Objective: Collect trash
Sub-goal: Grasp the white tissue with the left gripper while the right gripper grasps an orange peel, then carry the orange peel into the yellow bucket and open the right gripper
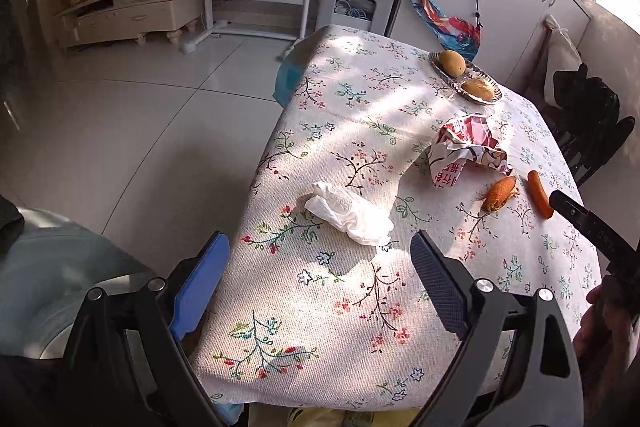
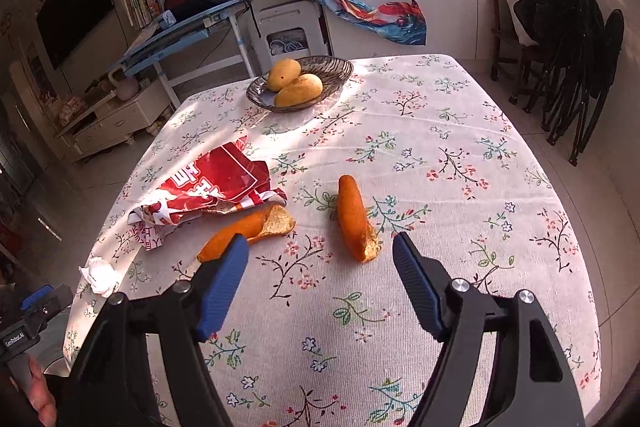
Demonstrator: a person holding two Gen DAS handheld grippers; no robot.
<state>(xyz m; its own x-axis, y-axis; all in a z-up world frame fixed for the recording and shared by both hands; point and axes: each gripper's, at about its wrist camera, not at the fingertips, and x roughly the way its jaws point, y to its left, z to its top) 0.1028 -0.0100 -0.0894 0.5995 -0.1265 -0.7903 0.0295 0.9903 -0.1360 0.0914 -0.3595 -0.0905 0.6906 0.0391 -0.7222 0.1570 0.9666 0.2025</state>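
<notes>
In the right wrist view, the left orange peel (image 2: 248,227) has its near end hidden behind the gripper's left finger (image 2: 220,291). At 8 o'clock the crumpled tissue (image 2: 98,275) is partly cut off by the table's edge, and the other gripper (image 2: 24,323) shows only a corner. In the left wrist view, at 3 o'clock, 1 dark finger (image 1: 592,227) enters from the edge. The wrapper (image 1: 468,151) print is too small to read.
</notes>
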